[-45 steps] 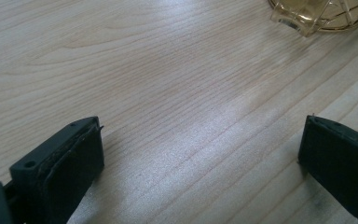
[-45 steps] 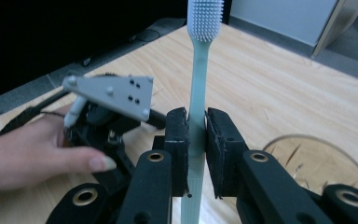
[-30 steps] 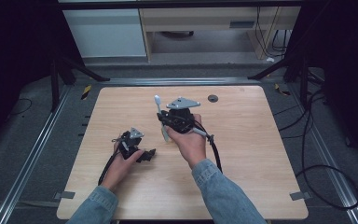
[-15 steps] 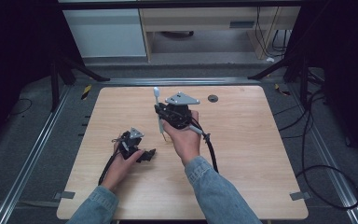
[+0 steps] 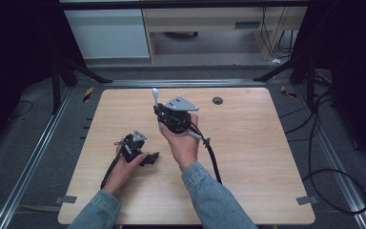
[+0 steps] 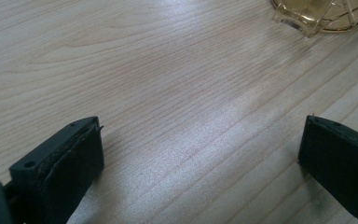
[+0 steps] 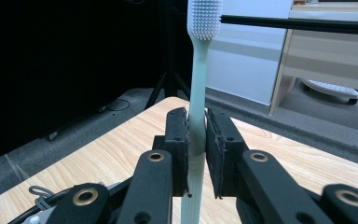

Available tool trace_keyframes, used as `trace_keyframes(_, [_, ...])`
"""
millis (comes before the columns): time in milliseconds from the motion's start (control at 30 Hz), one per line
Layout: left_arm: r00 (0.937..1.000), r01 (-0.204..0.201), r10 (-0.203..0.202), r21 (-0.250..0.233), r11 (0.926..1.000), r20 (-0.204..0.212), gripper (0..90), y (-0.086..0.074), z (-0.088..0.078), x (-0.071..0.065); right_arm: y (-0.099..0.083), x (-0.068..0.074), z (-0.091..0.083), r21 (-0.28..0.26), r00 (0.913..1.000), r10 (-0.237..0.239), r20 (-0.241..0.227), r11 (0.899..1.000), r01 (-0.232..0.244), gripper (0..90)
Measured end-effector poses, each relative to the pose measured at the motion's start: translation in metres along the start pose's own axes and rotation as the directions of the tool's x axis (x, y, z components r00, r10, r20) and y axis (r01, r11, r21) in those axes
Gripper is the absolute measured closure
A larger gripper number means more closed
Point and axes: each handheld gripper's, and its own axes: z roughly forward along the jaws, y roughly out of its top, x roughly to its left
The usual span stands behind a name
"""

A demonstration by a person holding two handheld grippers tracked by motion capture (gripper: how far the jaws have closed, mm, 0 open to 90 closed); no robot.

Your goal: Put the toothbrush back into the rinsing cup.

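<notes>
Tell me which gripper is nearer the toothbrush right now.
Right. The right gripper is clamped on the toothbrush handle, holding it upright above the table. The left gripper sits apart, jaws open over bare wood.

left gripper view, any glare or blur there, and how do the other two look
Left gripper view: soft sheen on the table, jaws in the near corners blurred, amber container cut off by the frame. Right gripper view: toothbrush sharp, left background black. High view: evenly lit table, dark surroundings.
</notes>
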Motion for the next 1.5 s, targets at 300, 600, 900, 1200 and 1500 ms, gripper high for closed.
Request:
trace_keyframes(300, [1.0, -0.007, 0.007, 0.006, 1.0, 0.002, 0.0, 0.0, 0.0, 0.001, -0.001, -0.002, -0.001, -0.03, 0.9992, -0.025, 0.03, 0.999, 0.026, 79.4])
trace_keyframes(600, [1.0, -0.009, 0.009, 0.007, 0.9999, 0.003, 0.0, 0.0, 0.0, 0.001, -0.001, -0.003, -0.002, -0.067, 0.9984, -0.031, 0.047, 0.997, 0.034, 79.4])
trace_keyframes(900, [1.0, -0.009, 0.009, 0.007, 0.9999, 0.003, 0.0, 0.0, 0.0, 0.001, -0.012, -0.003, -0.001, -0.045, 0.9967, -0.063, 0.052, 0.997, 0.066, 79.4])
trace_keyframes(1200, [1.0, -0.007, 0.007, 0.006, 1.0, 0.004, 0.0, 0.0, 0.0, 0.001, -0.016, -0.006, -0.001, -0.036, 0.9942, -0.09, 0.058, 0.995, 0.093, 79.4])
trace_keyframes(1500, [1.0, -0.008, 0.008, 0.006, 0.9999, 0.005, 0.0, 0.0, 0.0, 0.001, -0.02, -0.008, 0.0, -0.024, 0.9929, -0.098, 0.067, 0.995, 0.1, 79.4])
